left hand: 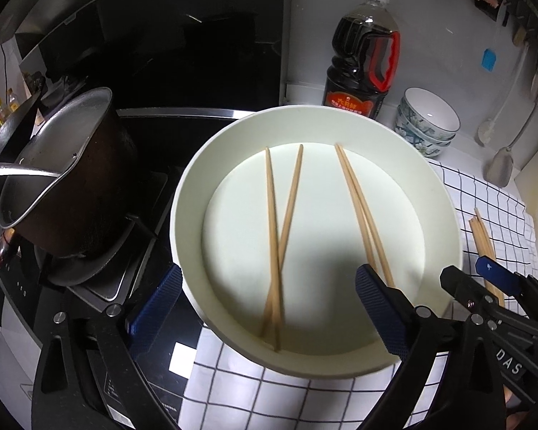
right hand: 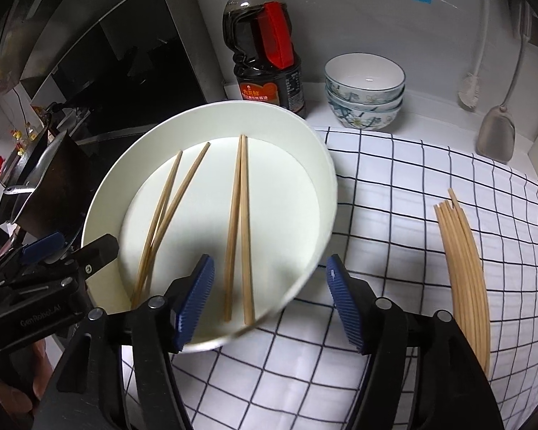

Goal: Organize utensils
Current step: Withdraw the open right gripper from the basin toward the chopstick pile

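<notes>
A wide white round container (left hand: 183, 193) (right hand: 326, 165) sits half on the checked cloth, half on the stove top. Inside lie two wooden chopsticks crossed (left hand: 281, 229) (right hand: 168, 211) and two more side by side (left hand: 362, 211) (right hand: 238, 222). My left gripper (left hand: 268, 270) hangs open above the container's near part, nothing touching its pads; in the right wrist view it (right hand: 71, 247) shows at the left. My right gripper (right hand: 270, 259) is open over the container's near right rim, its pads bare, and appears beside the container (left hand: 475, 274). A bundle of several chopsticks (right hand: 462, 261) (left hand: 484, 243) lies on the cloth to the right.
A dark pot with a ladle (left hand: 64, 179) stands on the stove at the left. A soy sauce bottle (right hand: 265, 46) and stacked patterned bowls (right hand: 364, 89) stand at the back wall. A spatula (right hand: 495, 136) and a brush (right hand: 470, 93) hang at the right. The checked cloth (right hand: 394, 215) covers the counter.
</notes>
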Tool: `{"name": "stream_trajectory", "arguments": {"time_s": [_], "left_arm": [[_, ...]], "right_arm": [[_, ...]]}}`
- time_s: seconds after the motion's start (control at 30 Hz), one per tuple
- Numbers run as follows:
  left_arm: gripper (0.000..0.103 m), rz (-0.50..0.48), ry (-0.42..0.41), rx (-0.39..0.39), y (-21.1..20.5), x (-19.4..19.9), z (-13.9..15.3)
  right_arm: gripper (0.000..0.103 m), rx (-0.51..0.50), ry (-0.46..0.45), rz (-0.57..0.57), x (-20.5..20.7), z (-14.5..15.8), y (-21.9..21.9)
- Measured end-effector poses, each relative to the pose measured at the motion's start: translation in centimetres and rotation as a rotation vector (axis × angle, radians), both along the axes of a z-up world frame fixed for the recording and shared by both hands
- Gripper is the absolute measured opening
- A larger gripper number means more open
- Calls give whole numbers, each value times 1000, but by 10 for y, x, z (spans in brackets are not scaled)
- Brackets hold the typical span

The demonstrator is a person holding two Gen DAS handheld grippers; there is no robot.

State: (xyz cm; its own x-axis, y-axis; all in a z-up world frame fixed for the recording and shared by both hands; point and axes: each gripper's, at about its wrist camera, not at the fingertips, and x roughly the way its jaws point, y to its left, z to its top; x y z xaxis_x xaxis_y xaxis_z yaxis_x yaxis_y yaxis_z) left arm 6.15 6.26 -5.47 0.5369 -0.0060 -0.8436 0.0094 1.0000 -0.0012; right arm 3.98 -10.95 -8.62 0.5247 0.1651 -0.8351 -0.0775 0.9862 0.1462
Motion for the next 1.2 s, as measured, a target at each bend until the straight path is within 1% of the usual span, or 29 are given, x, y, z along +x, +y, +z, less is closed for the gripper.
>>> {"name": "stream_trajectory", "arguments": {"time_s": [0.33, 0.47, 0.9, 1.2], "left_arm": [[96, -30, -24, 17, -30, -18, 13], [96, -47, -25, 20, -43, -24, 15], [96, -102, -5, 20, -86, -37, 10], [96, -147, -4, 8, -114, -46, 9]], "right_arm": [[64, 3, -11, -23, -24, 12, -31], [67, -4, -13, -39, -32, 13, -47], [67, -16, 9, -126, -58, 5, -106], [67, -28, -8, -165, -75, 10, -131]]}}
